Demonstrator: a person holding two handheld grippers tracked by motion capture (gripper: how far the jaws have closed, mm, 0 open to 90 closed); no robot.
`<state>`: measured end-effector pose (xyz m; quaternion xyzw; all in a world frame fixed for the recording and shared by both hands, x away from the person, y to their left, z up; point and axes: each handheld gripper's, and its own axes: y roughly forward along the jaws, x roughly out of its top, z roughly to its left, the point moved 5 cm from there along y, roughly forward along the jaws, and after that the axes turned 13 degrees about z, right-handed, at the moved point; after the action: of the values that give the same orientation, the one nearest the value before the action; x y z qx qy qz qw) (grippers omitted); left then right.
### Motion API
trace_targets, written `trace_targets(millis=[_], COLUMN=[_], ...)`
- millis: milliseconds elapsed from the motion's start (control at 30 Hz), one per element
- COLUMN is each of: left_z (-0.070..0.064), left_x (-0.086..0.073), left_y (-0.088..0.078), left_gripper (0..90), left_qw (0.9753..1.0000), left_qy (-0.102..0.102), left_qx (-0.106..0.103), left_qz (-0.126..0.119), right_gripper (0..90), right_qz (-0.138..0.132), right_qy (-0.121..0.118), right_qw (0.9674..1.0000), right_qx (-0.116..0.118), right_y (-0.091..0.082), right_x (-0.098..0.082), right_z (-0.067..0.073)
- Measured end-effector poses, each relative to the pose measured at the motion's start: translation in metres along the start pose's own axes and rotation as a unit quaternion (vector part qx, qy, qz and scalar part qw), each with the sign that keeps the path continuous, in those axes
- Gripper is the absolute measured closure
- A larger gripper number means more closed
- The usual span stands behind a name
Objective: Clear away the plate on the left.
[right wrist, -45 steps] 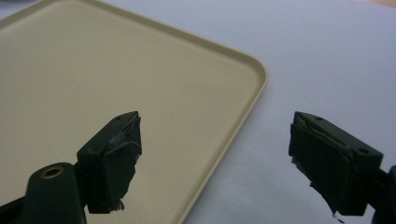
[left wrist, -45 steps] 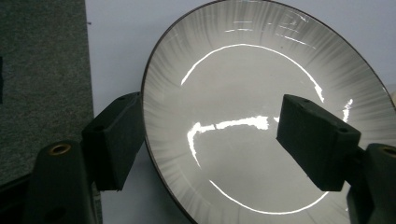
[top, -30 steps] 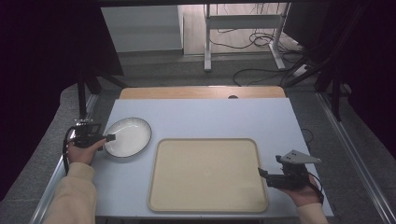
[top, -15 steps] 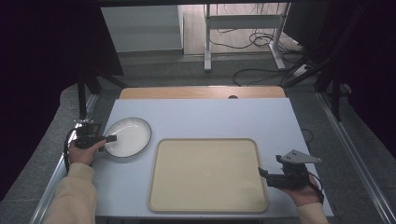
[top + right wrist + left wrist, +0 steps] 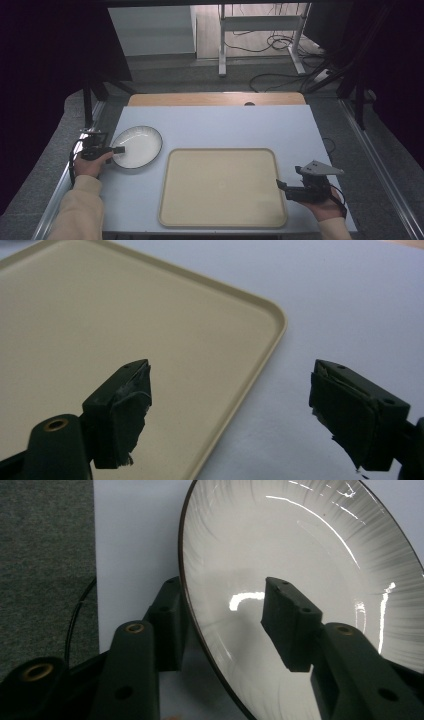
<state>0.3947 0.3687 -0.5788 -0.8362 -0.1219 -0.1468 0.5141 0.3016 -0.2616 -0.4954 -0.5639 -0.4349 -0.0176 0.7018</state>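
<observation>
Two tongs are working over the pale surface. The left tongs are straddling the near-left rim of the white plate, one jaw inside and one under it; they have just been closing, not yet pinching. The right tongs are hanging spread over the beige tray's right edge.

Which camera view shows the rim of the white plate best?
The left gripper view: the plate's dark rim runs close between the left tool's fingers. The high view shows the whole plate small. The right gripper view looks at the tray.
</observation>
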Motion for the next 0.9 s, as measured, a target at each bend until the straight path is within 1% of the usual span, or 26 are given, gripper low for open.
trace_targets(millis=[67,100,133,167,267,333,433,500,567,733,767,800,833,900], left_z=[0.0011,0.0019,0.0028,0.0031,0.0036,0.0043,0.0056,0.0064,0.0067,0.0071,0.0076,0.0076,0.0078,0.0073], left_x=[-0.0003,-0.0005,-0.0009,-0.001,-0.001,-0.0012,-0.0016,-0.0017,-0.0018,-0.0022,-0.0024,-0.0024,-0.0023,-0.002], left_y=[-0.0001,-0.0001,0.0003,0.0003,0.0003,0.0002,-0.0005,-0.0008,-0.0018,-0.0038,-0.0052,-0.0052,-0.007,-0.0089], left_gripper=[60.0,60.0,63.4,64.8,65.8,66.3,68.8,70.7,72.0,74.8,75.5,76.1,76.7,77.8], left_qw=[1.0,1.0,0.9999,0.9999,1.0,1.0,0.9999,0.9999,0.9997,0.9996,0.9995,0.9995,0.9992,0.9991], left_qy=[-0.004,-0.005,-0.003,-0.003,-0.003,-0.006,-0.015,-0.015,-0.021,-0.025,-0.028,-0.028,-0.031,-0.032], left_qx=[0.003,0.005,0.01,0.01,0.008,0.005,-0.002,-0.004,-0.006,-0.007,-0.011,-0.011,-0.018,-0.021], left_qz=[-0.001,-0.001,0.0,-0.001,-0.001,-0.002,-0.006,-0.008,-0.01,-0.01,-0.012,-0.012,-0.015,-0.018], right_gripper=[17.2,17.2,17.2,17.2,17.2,17.2,17.2,17.2,17.2,17.2,17.3,17.3,17.3,17.3], right_qz=[0.0,0.0,0.0,0.0,0.0,0.0,0.001,0.0,-0.001,-0.001,-0.003,-0.003,-0.005,-0.004], right_qy=[0.0,0.0,0.0,0.0,0.0,-0.001,0.001,0.002,0.002,0.0,-0.001,-0.001,-0.002,-0.001], right_qw=[1.0,1.0,1.0,1.0,1.0,1.0,1.0,1.0,1.0,1.0,1.0,1.0,1.0,1.0], right_qx=[0.0,0.0,0.0,0.0,0.0,0.0,-0.001,-0.002,-0.001,-0.004,-0.005,-0.005,-0.005,-0.005], right_y=[0.0,0.0,0.0001,0.0001,0.0,0.0,0.0001,-0.0004,-0.0007,-0.0006,-0.001,-0.001,-0.0016,-0.0013], right_x=[0.0,0.0,0.0,0.0002,0.0005,0.0002,-0.0002,0.0,0.0001,0.0001,0.0004,0.0004,0.0008,0.0007], right_z=[0.0,-0.0001,0.0,0.0,0.0001,0.0002,-0.0004,-0.001,-0.0012,-0.0009,-0.0008,-0.0008,-0.0005,-0.0007])
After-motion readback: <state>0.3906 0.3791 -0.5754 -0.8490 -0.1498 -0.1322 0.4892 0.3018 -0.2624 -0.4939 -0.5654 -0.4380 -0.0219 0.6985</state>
